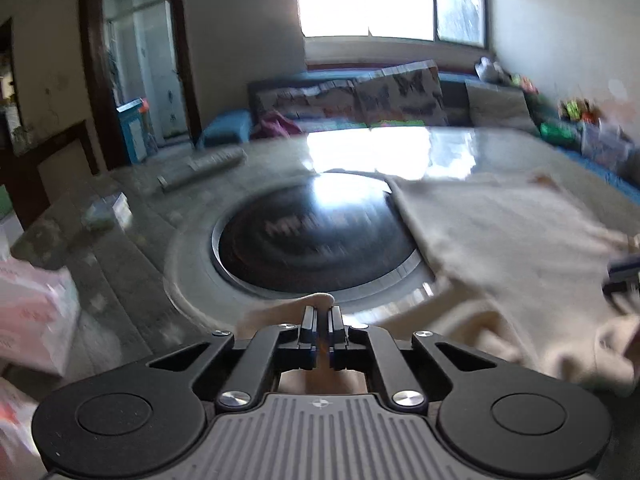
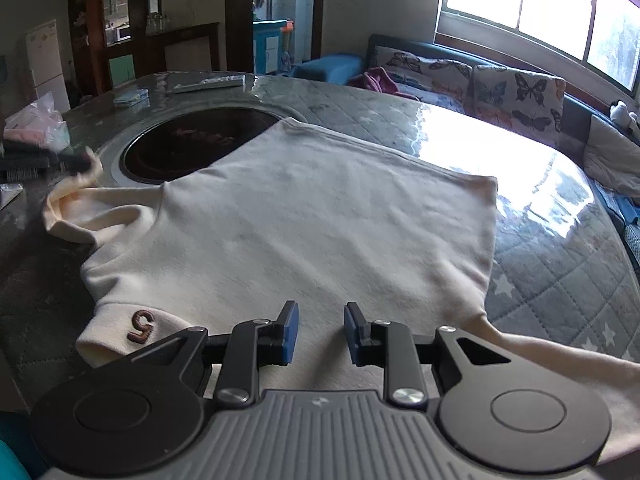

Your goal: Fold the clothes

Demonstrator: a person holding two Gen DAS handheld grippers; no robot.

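A cream shirt [image 2: 304,216] with a brown "5" patch [image 2: 141,325] near its collar lies spread on a round table; it also shows in the left wrist view [image 1: 500,248]. My left gripper [image 1: 322,316] is shut on the cuff of the shirt's left sleeve [image 1: 280,312], held just above the table; in the right wrist view it appears at the far left [image 2: 76,164] with that sleeve [image 2: 80,204] pulled up. My right gripper [image 2: 321,332] is open and empty, hovering over the shirt's near part.
A dark round inset [image 2: 192,140] sits in the middle of the glass-topped table [image 2: 560,248], partly under the shirt. A pink tissue pack [image 2: 36,126], a small packet [image 2: 130,96] and a flat box [image 2: 208,82] lie at the left and far edge. A sofa [image 2: 480,80] stands behind.
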